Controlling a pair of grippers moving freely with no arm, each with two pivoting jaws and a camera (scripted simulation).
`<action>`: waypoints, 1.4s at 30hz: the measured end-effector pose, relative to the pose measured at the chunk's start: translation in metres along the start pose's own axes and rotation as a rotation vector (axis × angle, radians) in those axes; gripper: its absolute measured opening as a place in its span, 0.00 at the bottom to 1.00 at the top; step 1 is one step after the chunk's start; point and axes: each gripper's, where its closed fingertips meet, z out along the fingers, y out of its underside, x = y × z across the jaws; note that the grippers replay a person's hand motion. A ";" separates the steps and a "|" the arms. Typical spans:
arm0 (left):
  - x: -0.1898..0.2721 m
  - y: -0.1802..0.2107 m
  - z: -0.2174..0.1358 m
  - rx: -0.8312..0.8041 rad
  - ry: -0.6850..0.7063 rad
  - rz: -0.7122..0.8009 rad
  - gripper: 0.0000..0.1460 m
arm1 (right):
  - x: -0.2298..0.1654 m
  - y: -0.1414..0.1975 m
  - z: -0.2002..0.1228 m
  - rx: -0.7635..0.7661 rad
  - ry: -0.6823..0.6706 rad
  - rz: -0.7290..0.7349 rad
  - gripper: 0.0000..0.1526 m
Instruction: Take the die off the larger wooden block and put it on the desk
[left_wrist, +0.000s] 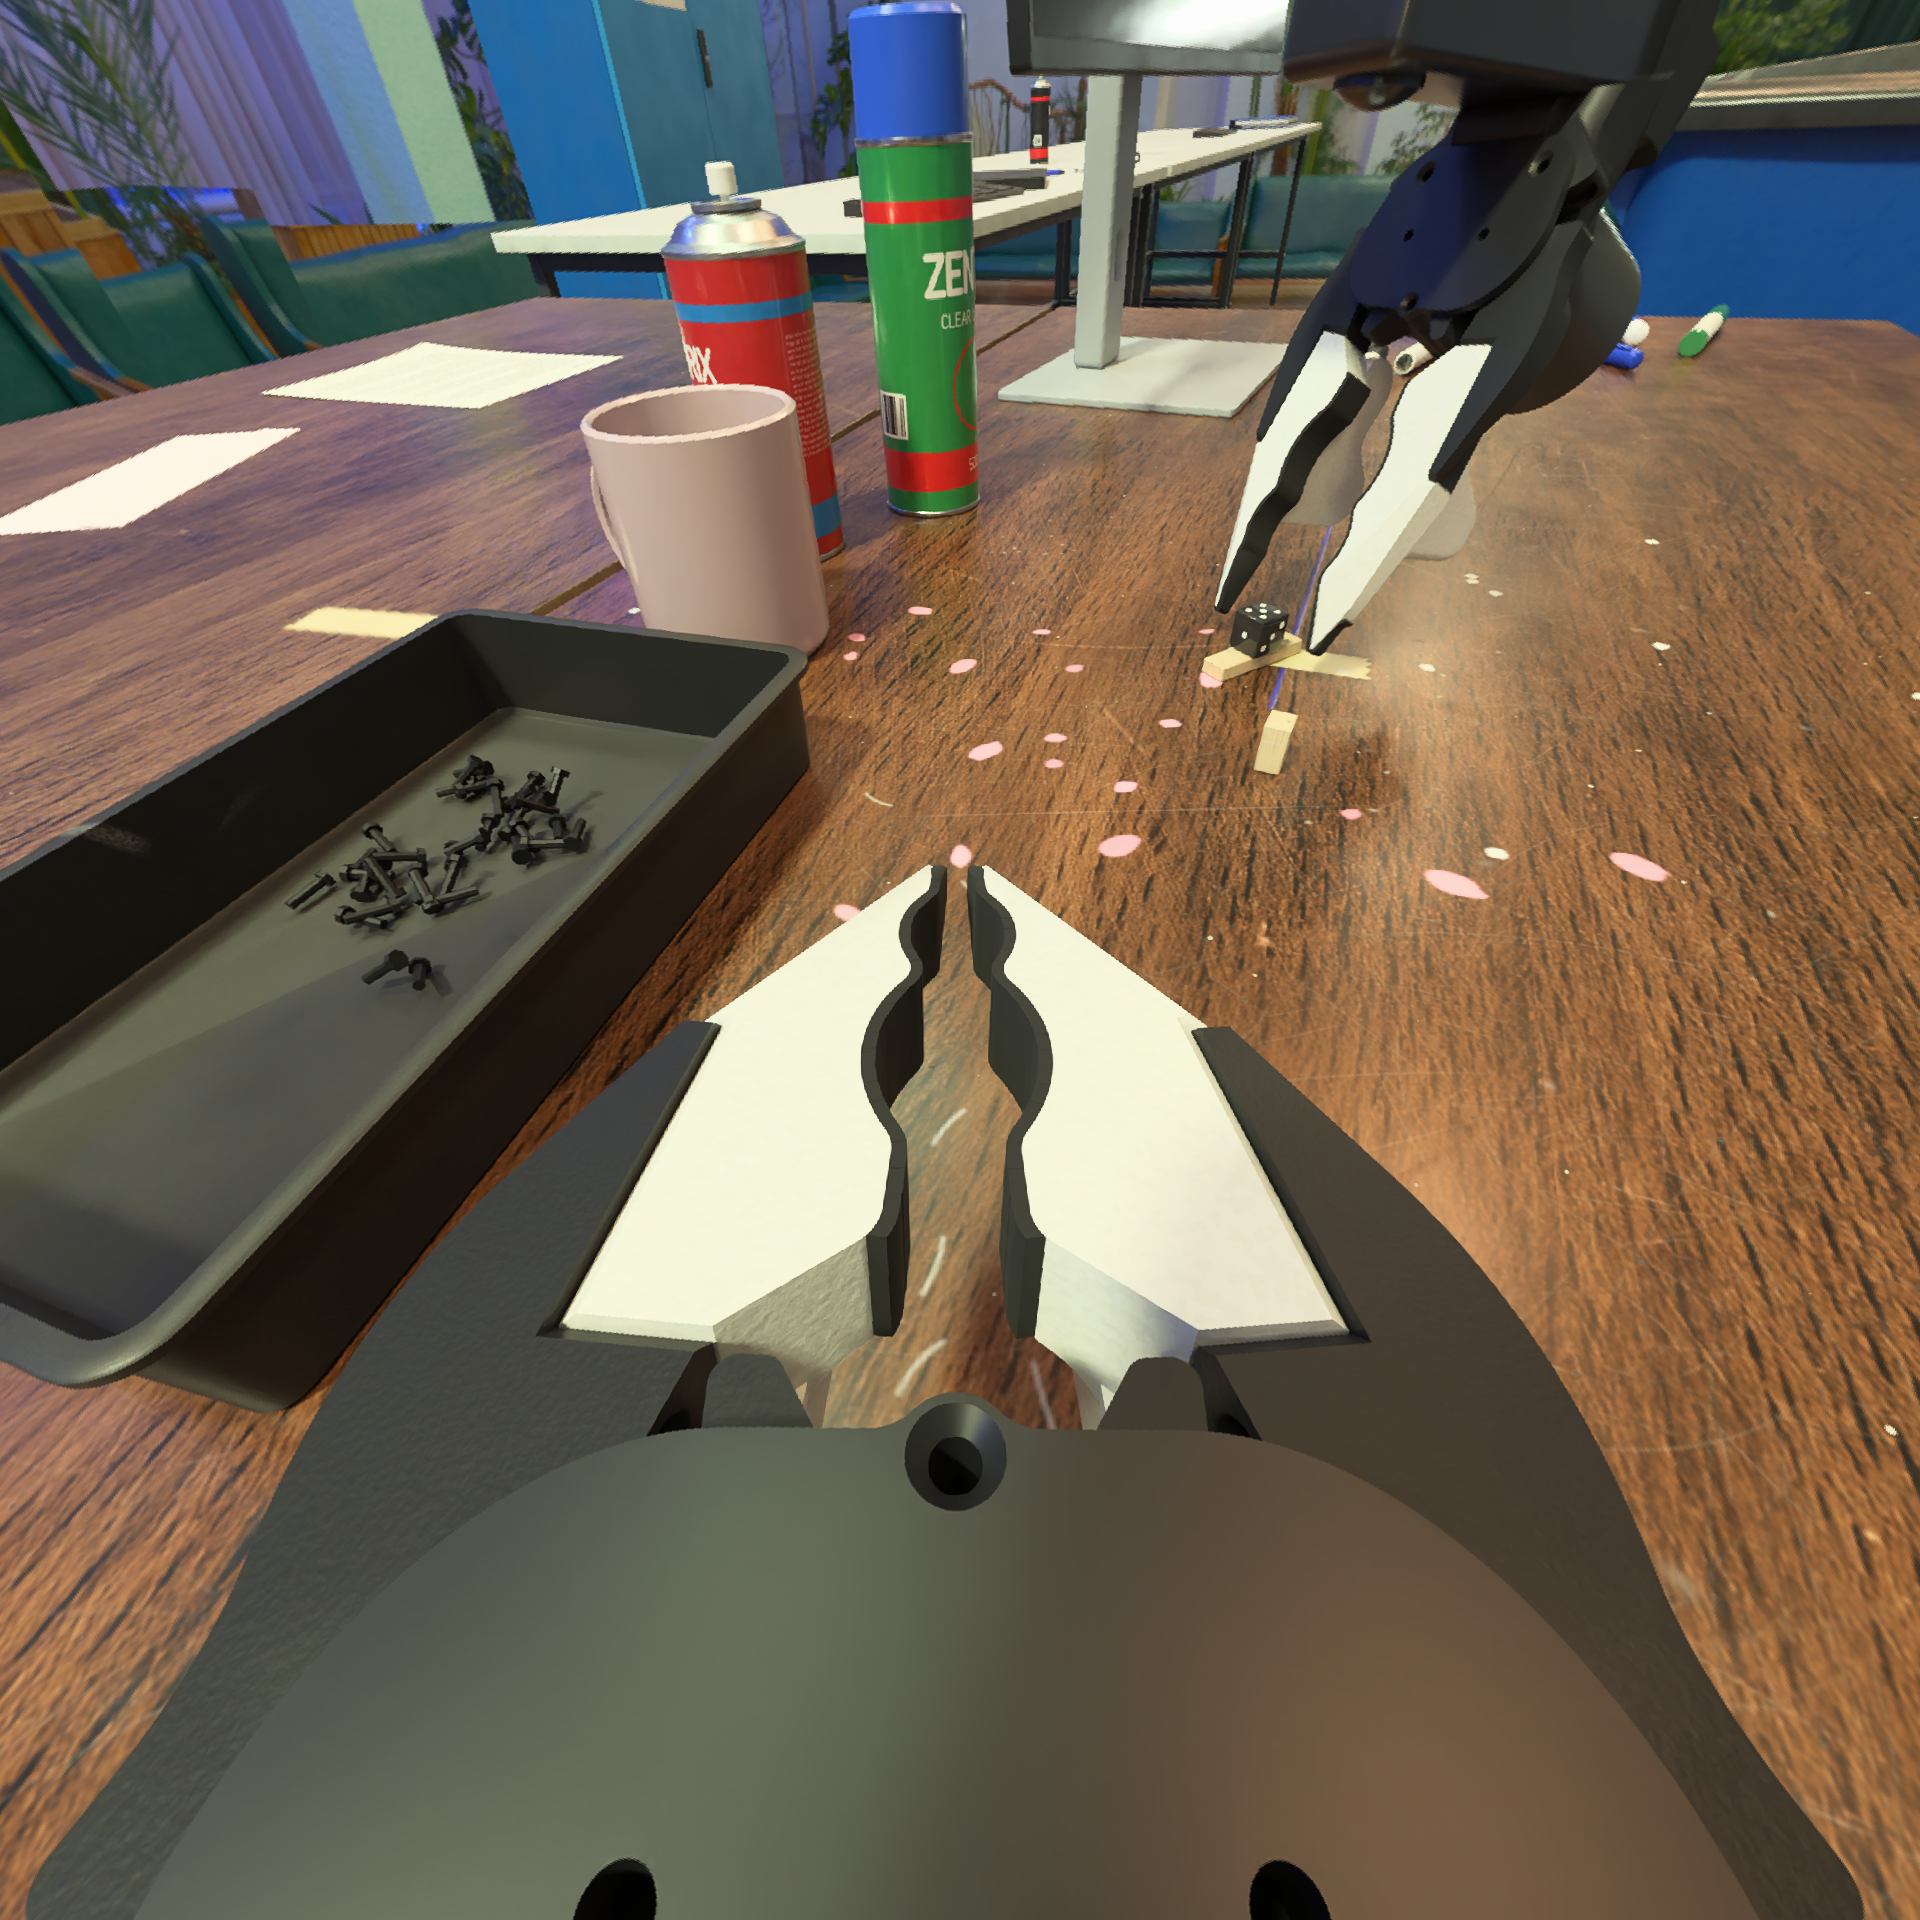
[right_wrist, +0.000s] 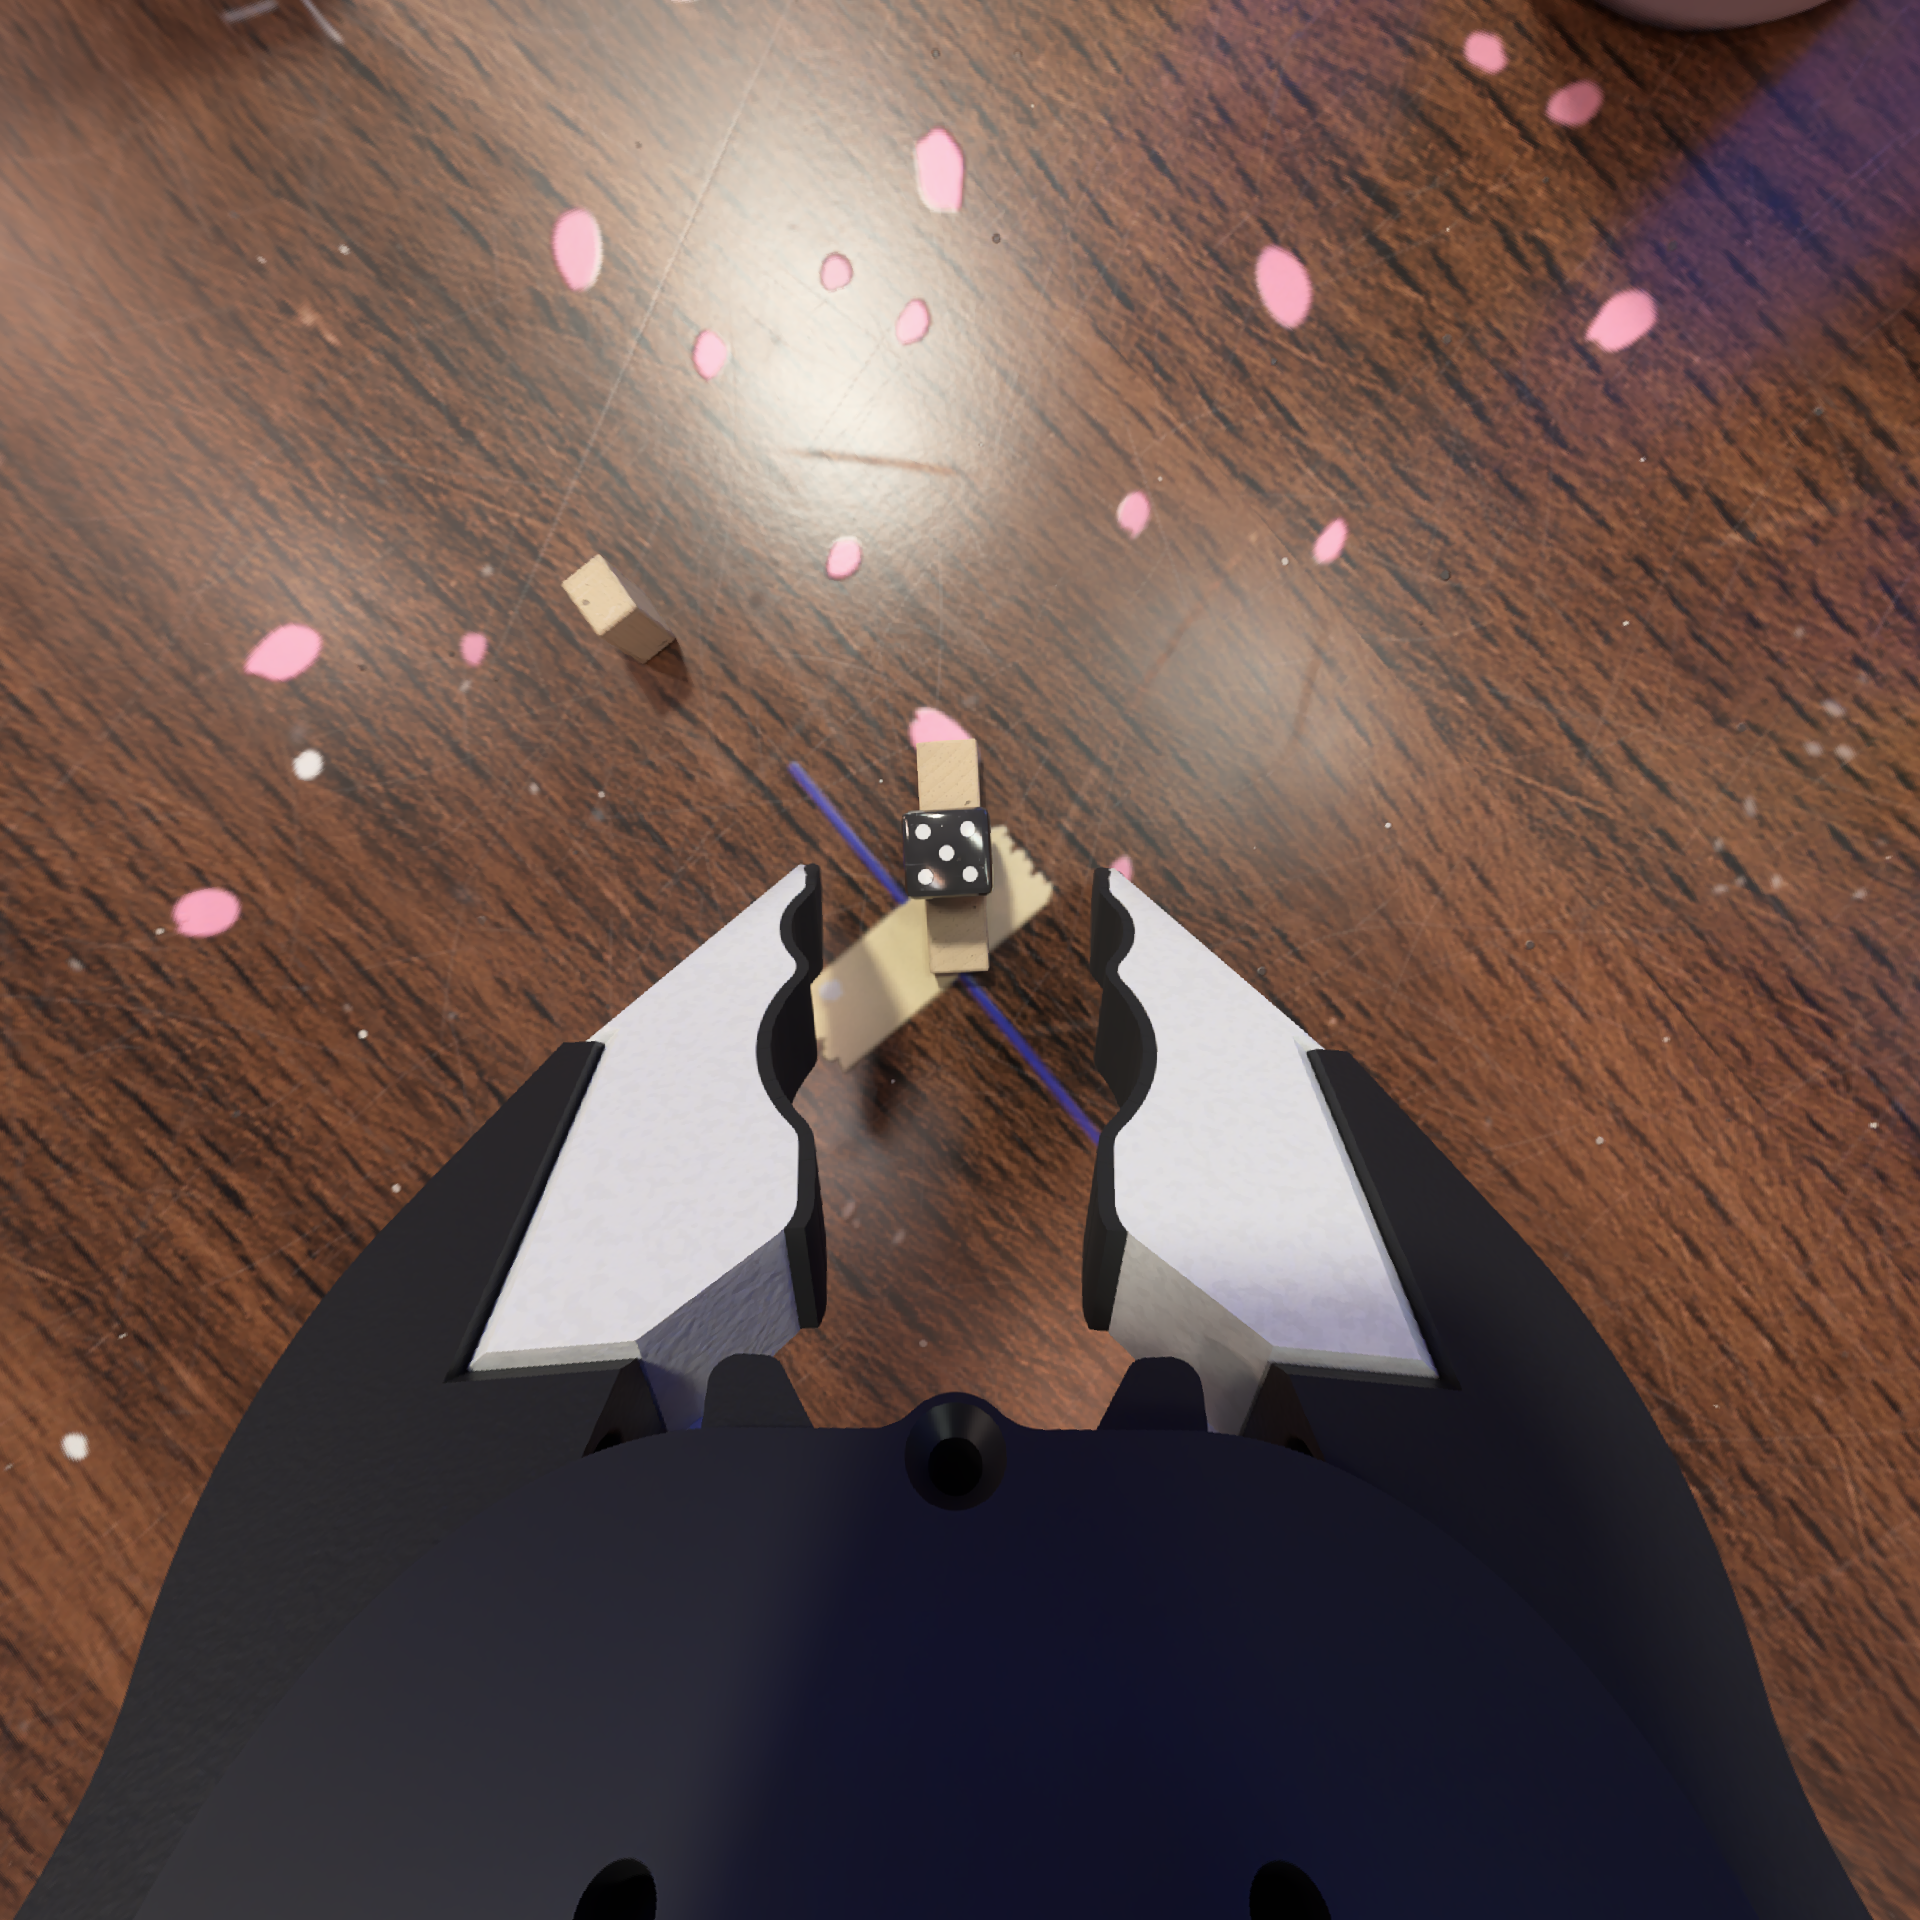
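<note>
A black die (right_wrist: 945, 854) with white pips sits on the larger wooden block (right_wrist: 948, 767), which lies across a strip of beige tape (right_wrist: 883, 987) on the wooden desk (right_wrist: 1455, 727). My right gripper (right_wrist: 956, 883) is open and empty, its fingertips on either side of the die and just above it. In the left wrist view the die (left_wrist: 1259, 629) shows on the block (left_wrist: 1242, 663) between the right gripper's fingers (left_wrist: 1392, 520). My left gripper (left_wrist: 956, 883) is shut and empty, low over the desk in front of them.
A smaller wooden block (right_wrist: 618, 620) stands to the side, and a thin blue stick (right_wrist: 1029, 1060) runs under the tape. The left wrist view shows a black tray (left_wrist: 644, 665) of screws (left_wrist: 457, 852), a pink mug (left_wrist: 717, 509), two spray cans (left_wrist: 925, 312), a monitor stand (left_wrist: 1132, 384) and markers (left_wrist: 1704, 330).
</note>
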 end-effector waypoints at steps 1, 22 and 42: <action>0.000 0.000 0.000 -0.001 0.003 -0.001 0.03 | 0.001 0.000 0.001 -0.006 0.016 -0.008 0.32; 0.066 0.026 0.015 -0.237 0.357 0.049 0.13 | -0.121 -0.074 0.054 -0.093 -0.494 -0.991 0.11; 0.068 0.028 0.017 -0.251 0.355 0.068 0.13 | -0.082 -0.086 -0.002 0.159 -0.398 -0.775 0.30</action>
